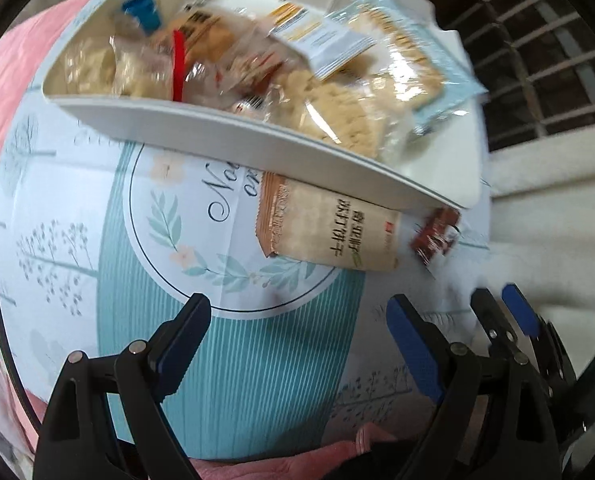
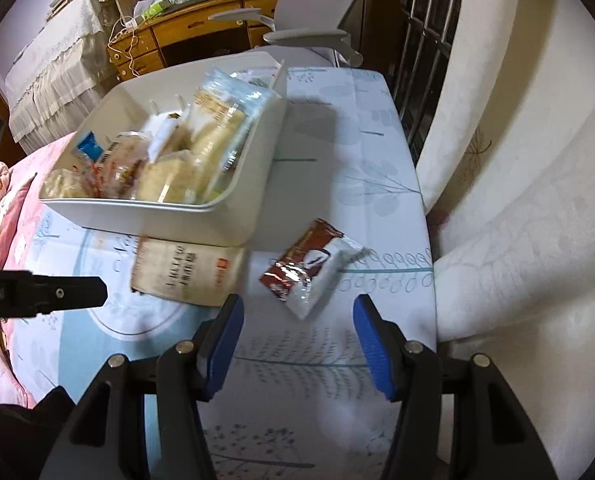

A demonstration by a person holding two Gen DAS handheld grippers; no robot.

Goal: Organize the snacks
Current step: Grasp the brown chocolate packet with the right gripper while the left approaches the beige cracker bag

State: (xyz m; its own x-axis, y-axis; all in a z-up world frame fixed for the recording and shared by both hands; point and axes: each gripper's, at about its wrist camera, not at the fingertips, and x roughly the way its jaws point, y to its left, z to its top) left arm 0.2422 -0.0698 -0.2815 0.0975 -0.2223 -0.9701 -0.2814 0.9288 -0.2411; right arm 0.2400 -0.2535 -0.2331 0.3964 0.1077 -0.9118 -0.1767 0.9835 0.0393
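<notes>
Left wrist view, step: two packets lie outside the white bin (image 1: 257, 136); my judgement is that the tan cracker packet (image 1: 329, 228) comes next. Best taken by its free near end, since its far end lies tight against the bin wall.
Left wrist view, left gripper (image 1: 297, 320): fingers spread wide, empty, hovering over the tablecloth (image 1: 77, 208); cracker packet just ahead, between the finger lines; bin beyond it, piled with snacks.
Left wrist view, other tool: the right gripper (image 1: 501, 304) shows to the right, blurred.
Right wrist view, step: the brown-and-white packet (image 2: 309, 268) lies loose, clear of the bin (image 2: 253, 168); a straight pinch across its width should do, then lift over the rim.
Right wrist view, right gripper (image 2: 297, 344): released, wide apart, touching nothing; packet just ahead, slightly left of centre; cracker packet (image 2: 185, 272) ahead-left.
</notes>
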